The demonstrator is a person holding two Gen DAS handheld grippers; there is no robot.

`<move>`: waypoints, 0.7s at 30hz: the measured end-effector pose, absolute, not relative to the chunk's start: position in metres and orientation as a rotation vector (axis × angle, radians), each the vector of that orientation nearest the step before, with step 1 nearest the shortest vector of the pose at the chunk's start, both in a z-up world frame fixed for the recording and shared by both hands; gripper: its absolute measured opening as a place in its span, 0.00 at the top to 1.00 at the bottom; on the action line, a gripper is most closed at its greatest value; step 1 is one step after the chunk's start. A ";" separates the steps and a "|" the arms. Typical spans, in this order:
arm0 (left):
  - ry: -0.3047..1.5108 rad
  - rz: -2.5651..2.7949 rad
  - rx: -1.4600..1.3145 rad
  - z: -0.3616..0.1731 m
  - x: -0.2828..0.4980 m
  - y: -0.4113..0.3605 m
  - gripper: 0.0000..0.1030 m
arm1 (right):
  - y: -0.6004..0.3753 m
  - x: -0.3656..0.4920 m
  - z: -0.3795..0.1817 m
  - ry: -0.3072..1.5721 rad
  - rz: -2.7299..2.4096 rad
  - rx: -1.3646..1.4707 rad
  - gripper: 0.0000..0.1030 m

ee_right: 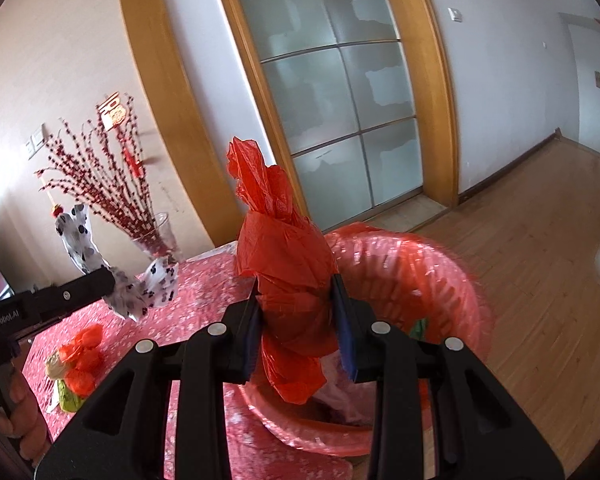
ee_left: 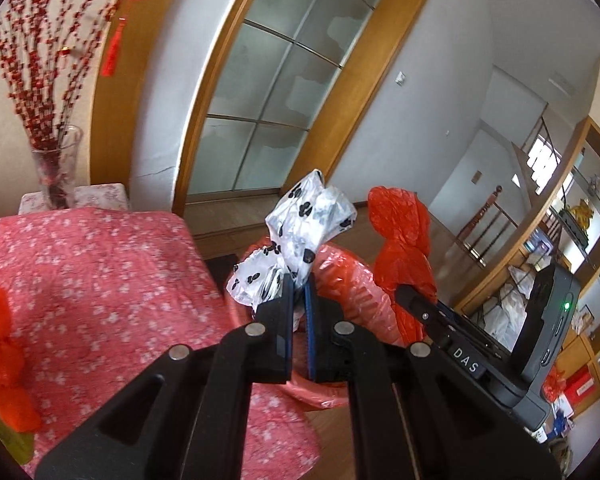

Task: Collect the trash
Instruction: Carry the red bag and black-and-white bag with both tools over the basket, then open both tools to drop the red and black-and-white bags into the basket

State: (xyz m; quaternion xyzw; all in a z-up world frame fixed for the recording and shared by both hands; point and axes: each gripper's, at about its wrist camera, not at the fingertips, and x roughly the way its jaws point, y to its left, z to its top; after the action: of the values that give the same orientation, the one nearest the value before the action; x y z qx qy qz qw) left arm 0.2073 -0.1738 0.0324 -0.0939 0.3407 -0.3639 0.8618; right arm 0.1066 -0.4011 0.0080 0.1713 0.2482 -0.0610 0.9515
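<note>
Left wrist: left tongs (ee_left: 299,280) clamped tight on white paw-print bag (ee_left: 312,216), red-lined bin (ee_left: 352,284) just beyond the tips.

Right wrist: right tongs (ee_right: 296,296) closed around crumpled red bag (ee_right: 284,256), directly above bin (ee_right: 440,264) beside desk (ee_right: 204,296).

Both picked up, neither dropped in; orange scraps (ee_right: 80,364) left on desk.

Red bag (ee_right: 288,272): thin crinkled plastic film, slightly glossy. Paw-print bag (ee_left: 312,220): same thin film, white, semi-translucent. Bin liner (ee_right: 420,264): red plastic, shiny, wrinkled over the rim. Tablecloth (ee_left: 100,280): pink floral, matt, cloth-like. Left gripper (ee_left: 299,292) and right gripper (ee_right: 296,300): matt black plastic, dull metal pivot pins, blue ribbed pads (ee_left: 310,320). Floor (ee_right: 540,280): glossy wood planks. Door (ee_right: 340,88): frosted glass, varnished wood frame. Vase (ee_left: 56,164): clear glass.
</note>
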 end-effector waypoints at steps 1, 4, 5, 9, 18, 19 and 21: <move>0.719 -0.770 -0.192 0.031 0.208 -0.180 0.94 | -0.404 0.106 0.008 0.504 -0.129 0.351 0.68; 0.734 -0.786 -0.186 0.025 0.211 -0.194 0.94 | -0.413 0.106 0.006 0.504 -0.149 0.361 0.68; 0.736 -0.789 -0.184 0.024 0.211 -0.197 0.94 | -0.417 0.106 0.005 0.504 -0.156 0.363 0.68; 0.748 -0.812 -0.177 0.016 0.212 -0.217 0.94 | -0.429 0.108 0.002 0.509 -0.177 0.384 0.68; 0.778 -0.828 -0.182 0.004 0.221 -0.248 0.93 | -0.454 0.112 -0.009 0.528 -0.218 0.426 0.68; 0.783 -0.825 -0.179 0.002 0.222 -0.250 0.93 | -0.456 0.113 -0.011 0.530 -0.220 0.430 0.67; 0.804 -0.809 -0.181 -0.005 0.228 -0.253 0.88 | -0.459 0.115 -0.015 0.537 -0.231 0.437 0.65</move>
State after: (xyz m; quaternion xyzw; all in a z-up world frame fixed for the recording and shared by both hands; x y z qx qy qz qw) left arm 0.2281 -0.2529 -0.0049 -0.0855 0.3800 -0.3825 0.8378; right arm 0.1148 -0.4594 -0.0147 0.2135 0.2628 -0.1130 0.9341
